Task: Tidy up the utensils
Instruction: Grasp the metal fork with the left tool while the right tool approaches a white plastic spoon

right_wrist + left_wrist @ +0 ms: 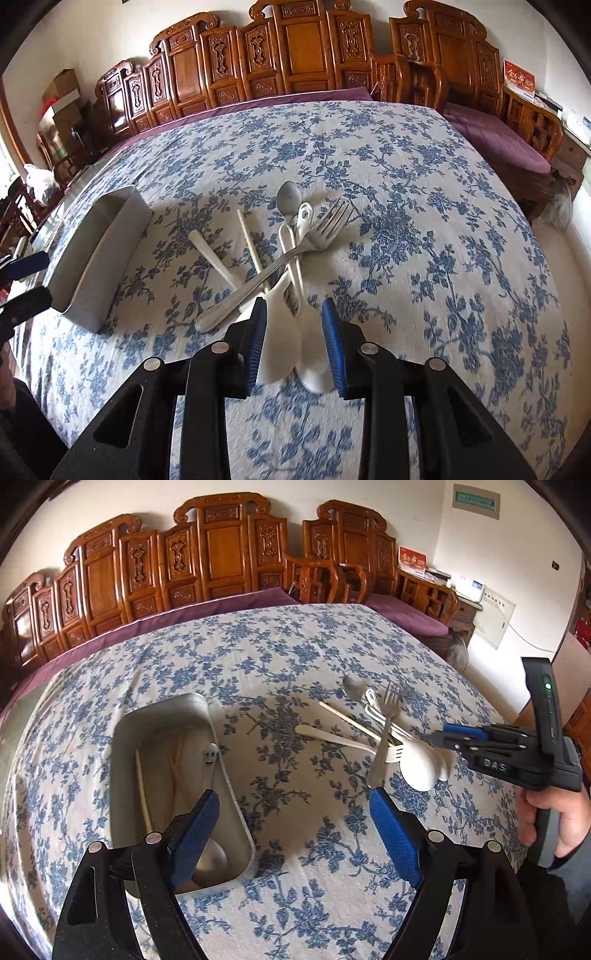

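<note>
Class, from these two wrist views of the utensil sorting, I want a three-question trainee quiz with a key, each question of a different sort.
1. True or false: the metal fork lies across the white utensils.
2. What stands left of the utensil pile? A tray; B cup; C plate.
3. Fill in: the right claw is over the white ____.

Key: 1 true; 2 A; 3 spoons, with open jaws either side of them. The left claw is open and empty.
</note>
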Demonstrator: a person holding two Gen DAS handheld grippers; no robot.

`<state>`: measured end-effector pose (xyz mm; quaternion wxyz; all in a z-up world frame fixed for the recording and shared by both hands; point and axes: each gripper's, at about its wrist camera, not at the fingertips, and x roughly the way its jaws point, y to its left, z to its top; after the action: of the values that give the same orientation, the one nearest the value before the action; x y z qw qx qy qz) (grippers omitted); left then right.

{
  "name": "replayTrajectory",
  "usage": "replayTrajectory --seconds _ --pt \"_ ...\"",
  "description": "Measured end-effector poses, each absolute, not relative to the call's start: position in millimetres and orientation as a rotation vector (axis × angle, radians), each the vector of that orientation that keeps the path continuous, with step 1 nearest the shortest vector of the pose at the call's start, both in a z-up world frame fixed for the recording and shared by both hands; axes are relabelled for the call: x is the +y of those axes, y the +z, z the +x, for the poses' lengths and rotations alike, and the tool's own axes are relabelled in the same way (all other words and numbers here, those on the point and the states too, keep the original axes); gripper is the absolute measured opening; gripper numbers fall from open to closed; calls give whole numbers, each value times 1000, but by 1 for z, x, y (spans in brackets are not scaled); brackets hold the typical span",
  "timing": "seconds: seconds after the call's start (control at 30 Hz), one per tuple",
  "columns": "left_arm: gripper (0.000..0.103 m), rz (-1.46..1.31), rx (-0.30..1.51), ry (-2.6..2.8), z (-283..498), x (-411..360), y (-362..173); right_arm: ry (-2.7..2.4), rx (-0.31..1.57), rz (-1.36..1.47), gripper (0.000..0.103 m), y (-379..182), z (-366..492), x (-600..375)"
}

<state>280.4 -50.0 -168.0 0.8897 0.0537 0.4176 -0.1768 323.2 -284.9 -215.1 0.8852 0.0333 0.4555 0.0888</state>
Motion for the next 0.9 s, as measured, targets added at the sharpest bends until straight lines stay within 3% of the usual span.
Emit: replayTrajectory --seconds 0.57,0.9 --pt "36 138 1023 -472 351 -147 -234 234 997 42 33 -248 345 -325" --pt "23 115 1068 -525 378 -181 -247 248 1014 64 33 -253 353 -334"
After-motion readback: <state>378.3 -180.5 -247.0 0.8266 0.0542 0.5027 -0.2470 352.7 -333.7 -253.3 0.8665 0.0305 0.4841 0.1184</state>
